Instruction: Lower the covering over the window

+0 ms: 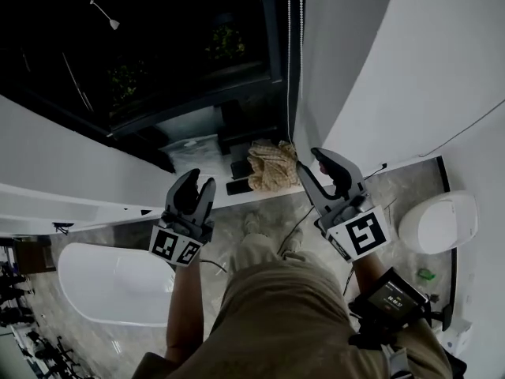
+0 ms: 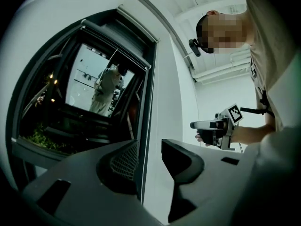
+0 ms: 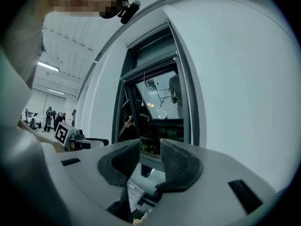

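The covering sits high up, a grey band across the top of the window. It ends in a straight bar, well above both pairs of jaws, and almost all the glass below it is bare. The glass is dark, with greenery and a few small lights behind it and pale reflections on it. A bead chain hangs straight down the window's right edge, ahead of the right gripper and just to the right of its jaws in that gripper's view.

Both pairs of jaws stand apart and hold nothing. The left gripper points at the window frame's right edge, which shows through the gap between its pads. The right gripper's gap frames the lower part of the window.

Ahead of the jaws and between the two grippers, a crumpled beige cloth lies on the white ledge under the window. To the right of the right jaws is a plain white wall. Below them the floor is pale and veined, with a white tub under the left gripper and a white rounded fixture to the right.
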A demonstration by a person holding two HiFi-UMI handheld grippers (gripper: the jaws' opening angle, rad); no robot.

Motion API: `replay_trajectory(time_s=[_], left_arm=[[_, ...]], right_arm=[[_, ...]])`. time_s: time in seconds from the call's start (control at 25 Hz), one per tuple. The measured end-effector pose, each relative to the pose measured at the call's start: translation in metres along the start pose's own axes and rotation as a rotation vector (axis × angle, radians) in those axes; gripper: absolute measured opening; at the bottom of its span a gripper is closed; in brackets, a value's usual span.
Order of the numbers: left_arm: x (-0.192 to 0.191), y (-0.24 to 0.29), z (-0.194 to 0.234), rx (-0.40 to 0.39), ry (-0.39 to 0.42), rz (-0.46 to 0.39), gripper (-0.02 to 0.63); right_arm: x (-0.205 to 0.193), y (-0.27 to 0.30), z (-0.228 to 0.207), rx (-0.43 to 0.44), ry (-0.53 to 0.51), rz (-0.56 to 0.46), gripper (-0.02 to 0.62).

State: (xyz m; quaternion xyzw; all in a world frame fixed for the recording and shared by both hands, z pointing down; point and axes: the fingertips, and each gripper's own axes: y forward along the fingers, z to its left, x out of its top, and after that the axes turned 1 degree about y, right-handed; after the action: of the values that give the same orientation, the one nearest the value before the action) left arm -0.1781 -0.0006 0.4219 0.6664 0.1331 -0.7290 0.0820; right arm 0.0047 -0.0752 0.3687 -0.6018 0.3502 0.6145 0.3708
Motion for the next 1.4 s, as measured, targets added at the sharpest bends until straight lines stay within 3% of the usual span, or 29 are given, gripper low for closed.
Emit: replay_trajectory(time_s=[0.2, 0.48, 0.72, 0.96, 1.16, 1.4], left_arm=[[-0.018, -0.038, -0.002, 0.056, -0.027, 0.021, 0.146], [-0.015, -0.088, 0.016, 0.071, -0.032, 0.004, 0.146], [-0.002, -0.139, 0.044, 0.050, -0.034, -0.005, 0.146], [-0.003, -0.192, 0.072, 0.026, -0.052, 0.000, 0.146], [0.002, -0.236, 0.090, -0.002, -0.069, -0.011, 0.146], [-0.005, -0.262, 0.109, -0.022, -0.088, -0.001, 0.146]], right_arm=[[-0.019, -0.003, 0.021, 0.022, 0.011, 0.033, 0.118], [-0.021, 0.010, 0.072, 0.019, -0.015, 0.054, 0.118], [-0.018, 0.029, 0.125, -0.008, -0.060, 0.073, 0.118], [-0.016, 0.053, 0.188, -0.054, -0.230, 0.092, 0.118], [-0.014, 0.063, 0.240, -0.074, -0.220, 0.111, 0.118], [-0.026, 0.066, 0.273, -0.108, -0.185, 0.150, 0.118]])
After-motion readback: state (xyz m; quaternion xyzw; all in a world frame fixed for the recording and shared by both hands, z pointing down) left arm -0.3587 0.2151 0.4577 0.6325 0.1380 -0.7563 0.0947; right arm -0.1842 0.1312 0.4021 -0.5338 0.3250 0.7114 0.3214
